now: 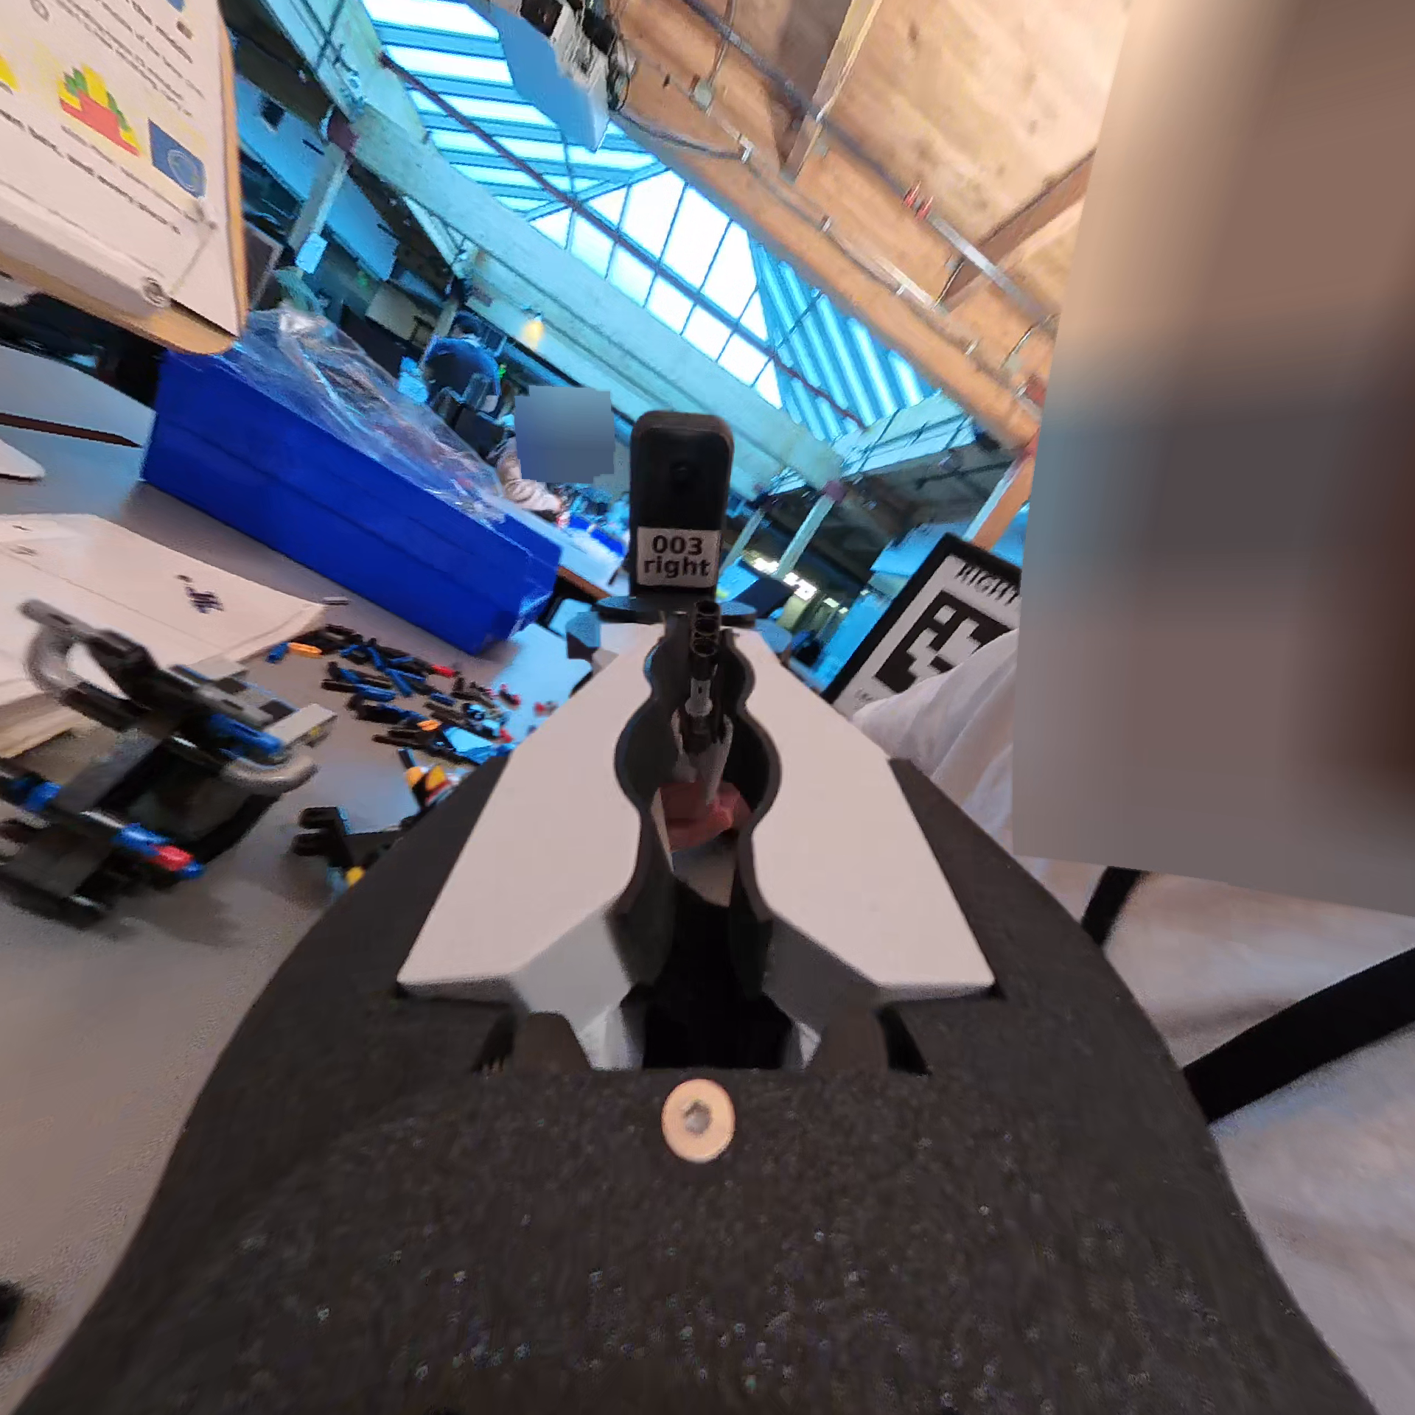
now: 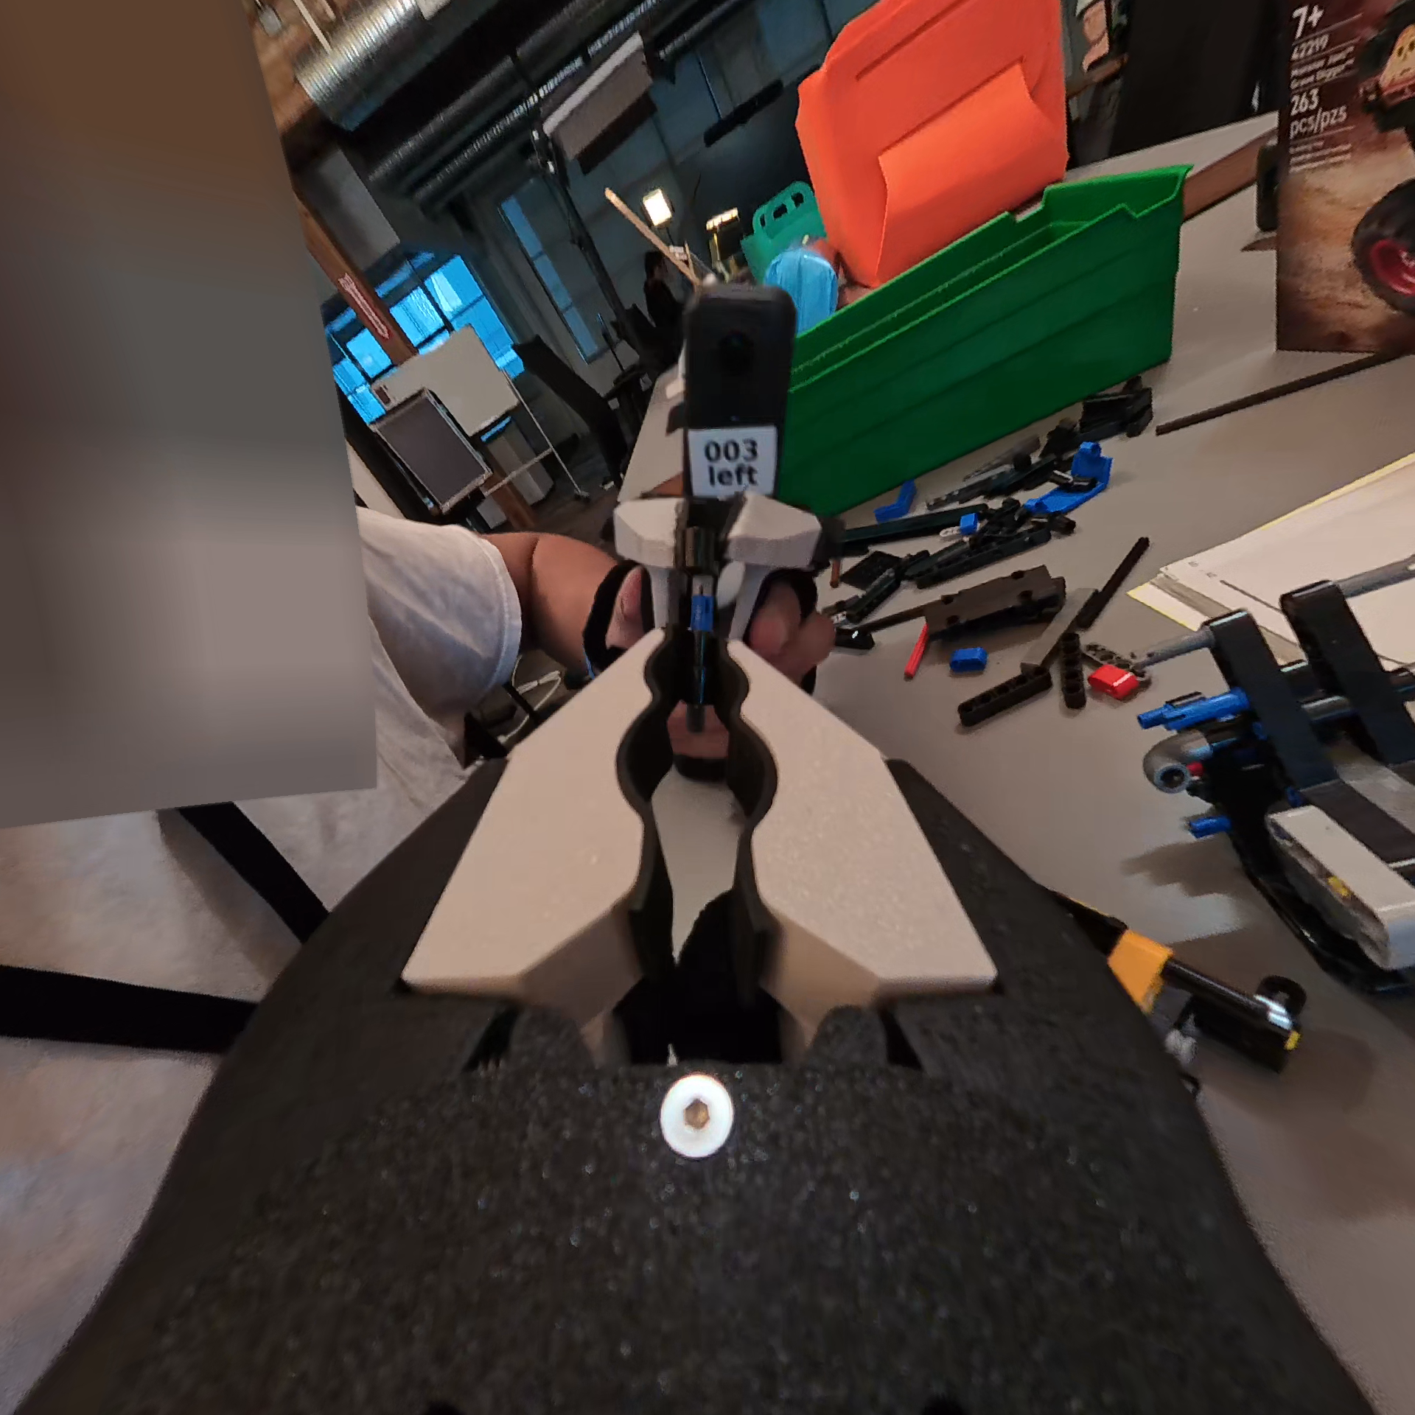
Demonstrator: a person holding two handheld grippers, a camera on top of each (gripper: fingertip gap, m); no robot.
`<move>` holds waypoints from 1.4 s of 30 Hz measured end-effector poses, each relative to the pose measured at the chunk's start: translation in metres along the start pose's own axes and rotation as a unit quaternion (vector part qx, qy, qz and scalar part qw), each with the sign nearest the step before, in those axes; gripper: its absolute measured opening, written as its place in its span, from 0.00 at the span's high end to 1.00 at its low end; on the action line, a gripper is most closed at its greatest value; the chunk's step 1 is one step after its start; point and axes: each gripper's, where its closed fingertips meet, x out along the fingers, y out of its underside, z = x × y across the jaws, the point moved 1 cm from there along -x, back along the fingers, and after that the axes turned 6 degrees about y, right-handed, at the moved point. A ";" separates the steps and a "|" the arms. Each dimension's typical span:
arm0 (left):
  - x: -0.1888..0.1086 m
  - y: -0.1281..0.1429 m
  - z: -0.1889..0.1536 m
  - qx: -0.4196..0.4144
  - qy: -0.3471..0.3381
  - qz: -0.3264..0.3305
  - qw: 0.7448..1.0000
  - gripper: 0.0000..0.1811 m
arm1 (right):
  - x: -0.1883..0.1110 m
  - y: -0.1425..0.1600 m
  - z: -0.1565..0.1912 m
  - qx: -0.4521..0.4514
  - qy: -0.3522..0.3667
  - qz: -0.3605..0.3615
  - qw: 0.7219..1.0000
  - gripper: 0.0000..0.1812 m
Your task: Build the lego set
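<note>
the two grippers face each other, raised above the grey table (image 2: pixel 995 766). the left gripper (image 1: pixel 700 651) has its jaws clamped on a black beam (image 1: pixel 704 624); the right gripper (image 2: pixel 697 639) has its jaws closed on a thin black rod (image 2: pixel 698 681) with a blue piece. the half-built model (image 2: pixel 1302 766) stands on the table among loose parts (image 2: pixel 995 528).

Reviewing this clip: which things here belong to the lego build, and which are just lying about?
Job: left gripper and right gripper, pinching a small lego piece between them; half-built model; loose pieces.
Lying about: green bin; blue box.
</note>
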 end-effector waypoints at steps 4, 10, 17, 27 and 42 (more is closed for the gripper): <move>0.003 -0.003 -0.003 -0.013 0.021 -0.017 1.000 0.97 | 0.000 -0.006 0.002 -0.006 0.002 -0.025 1.000 0.97; 0.003 0.000 -0.008 0.061 0.011 0.039 0.997 0.96 | -0.001 -0.005 0.005 -0.049 0.020 -0.035 0.998 0.97; 0.005 0.001 -0.017 0.055 0.035 0.038 0.997 0.97 | -0.002 -0.005 0.014 -0.094 0.020 -0.033 0.995 0.97; 0.002 0.005 -0.008 0.095 0.005 0.084 0.992 0.97 | -0.002 0.000 0.007 -0.072 0.014 -0.009 0.997 0.97; -0.014 0.033 0.007 0.169 -0.029 0.236 0.957 0.96 | -0.002 0.031 -0.010 -0.120 0.060 0.094 0.987 0.97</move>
